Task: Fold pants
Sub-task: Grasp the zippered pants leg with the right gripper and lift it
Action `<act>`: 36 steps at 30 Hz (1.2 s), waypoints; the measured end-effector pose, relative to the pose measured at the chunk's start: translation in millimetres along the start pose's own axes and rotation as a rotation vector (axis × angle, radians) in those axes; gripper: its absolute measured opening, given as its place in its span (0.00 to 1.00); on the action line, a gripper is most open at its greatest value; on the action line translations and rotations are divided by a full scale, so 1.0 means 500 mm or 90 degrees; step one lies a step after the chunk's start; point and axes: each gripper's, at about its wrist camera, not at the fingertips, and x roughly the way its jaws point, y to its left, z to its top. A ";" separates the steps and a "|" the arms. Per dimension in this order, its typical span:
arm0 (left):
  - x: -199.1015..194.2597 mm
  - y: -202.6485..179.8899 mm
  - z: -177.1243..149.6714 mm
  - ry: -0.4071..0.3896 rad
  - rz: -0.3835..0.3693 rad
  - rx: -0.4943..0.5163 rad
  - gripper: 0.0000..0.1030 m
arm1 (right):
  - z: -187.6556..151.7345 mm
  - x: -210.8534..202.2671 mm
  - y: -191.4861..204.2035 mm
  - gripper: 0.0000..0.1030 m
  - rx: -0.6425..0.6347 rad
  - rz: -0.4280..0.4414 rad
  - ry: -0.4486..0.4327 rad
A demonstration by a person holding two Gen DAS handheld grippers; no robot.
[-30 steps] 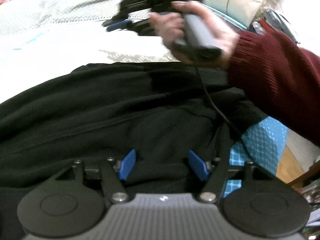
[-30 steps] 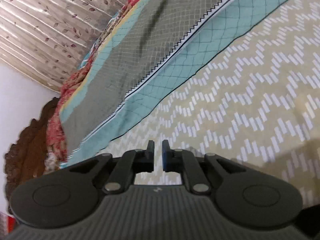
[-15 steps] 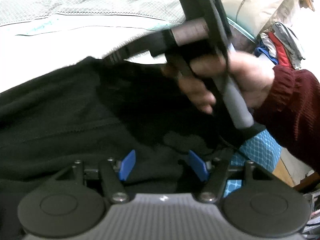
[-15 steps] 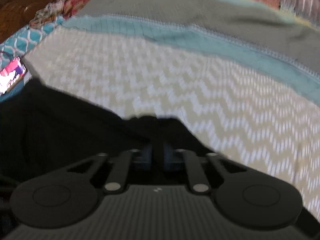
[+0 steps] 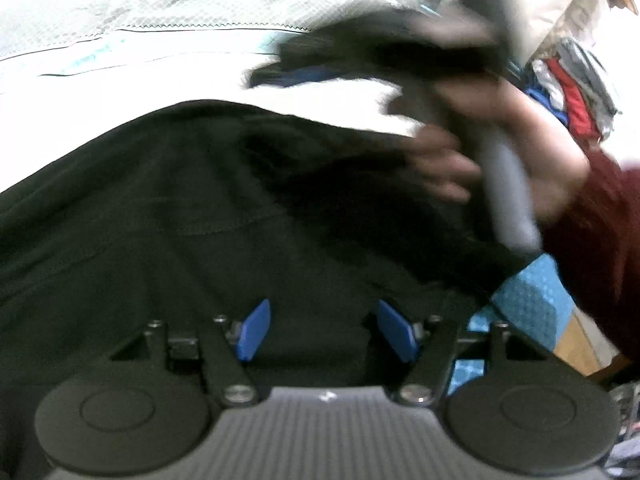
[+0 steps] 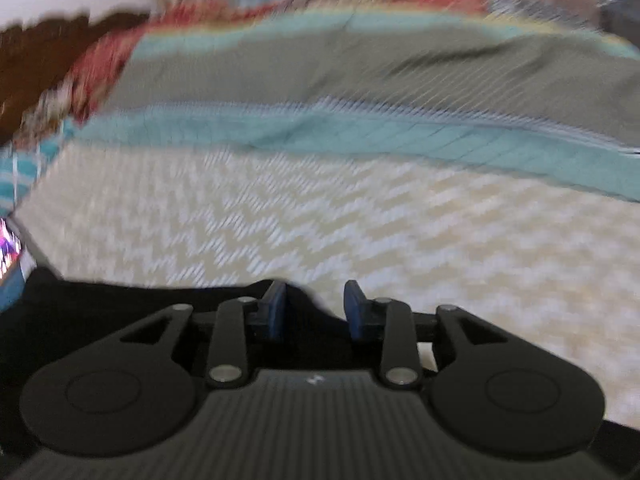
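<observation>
Black pants (image 5: 200, 240) lie spread over the bed and fill most of the left wrist view. My left gripper (image 5: 326, 334) hovers low over them, its blue pads (image 5: 254, 334) well apart with only flat cloth beneath. A hand in a maroon sleeve (image 5: 592, 232) holds the blurred right gripper (image 5: 288, 76) above the pants' far edge. In the right wrist view, the right gripper (image 6: 316, 312) has its jaws opening. The edge of the pants (image 6: 120, 304) lies under them, and the pads do not press on it.
A cream chevron bedsheet (image 6: 320, 220) stretches beyond the pants. A teal and grey quilt (image 6: 360, 80) lies behind it, and a brown headboard (image 6: 40, 60) stands at far left. A colourful packet (image 6: 8, 248) sits at the left edge. Piled clothes (image 5: 568, 80) lie off the bed's right side.
The right gripper has rolled and swung from over bare sheet to the pants' edge, and its shut jaws have parted. The left gripper has stayed in place and open.
</observation>
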 end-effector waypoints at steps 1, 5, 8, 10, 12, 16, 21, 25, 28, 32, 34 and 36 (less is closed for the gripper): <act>-0.008 -0.002 0.003 -0.005 -0.008 -0.007 0.60 | -0.013 -0.035 -0.020 0.34 0.015 -0.010 -0.011; -0.014 -0.030 0.011 -0.010 -0.040 -0.001 0.60 | -0.106 -0.160 -0.141 0.35 0.107 -0.056 -0.024; 0.008 -0.073 0.006 0.017 -0.046 0.033 0.60 | -0.176 -0.229 -0.236 0.35 0.190 -0.117 -0.004; 0.027 -0.099 -0.003 0.039 -0.049 0.058 0.60 | -0.208 -0.267 -0.292 0.33 0.231 -0.176 -0.018; 0.046 -0.113 -0.008 0.058 -0.038 0.073 0.60 | -0.220 -0.294 -0.346 0.30 0.262 -0.251 -0.040; 0.064 -0.131 0.002 0.074 -0.015 0.086 0.60 | -0.237 -0.324 -0.446 0.00 0.411 -0.245 -0.076; 0.034 -0.130 0.028 0.054 -0.015 0.066 0.60 | -0.262 -0.456 -0.412 0.42 0.420 -0.274 -0.246; 0.041 -0.140 0.051 0.048 -0.032 0.040 0.60 | -0.364 -0.562 -0.416 0.66 0.490 -0.329 -0.322; 0.060 -0.152 0.061 0.058 -0.045 0.025 0.60 | -0.448 -0.580 -0.428 0.76 0.589 -0.311 -0.341; 0.074 -0.161 0.058 0.077 -0.055 0.017 0.60 | -0.485 -0.571 -0.432 0.78 0.676 -0.260 -0.340; 0.068 -0.161 0.054 0.075 -0.052 0.022 0.60 | -0.466 -0.555 -0.439 0.78 0.659 -0.261 -0.335; 0.057 -0.151 0.053 0.071 -0.045 0.015 0.60 | -0.432 -0.546 -0.442 0.77 0.635 -0.283 -0.321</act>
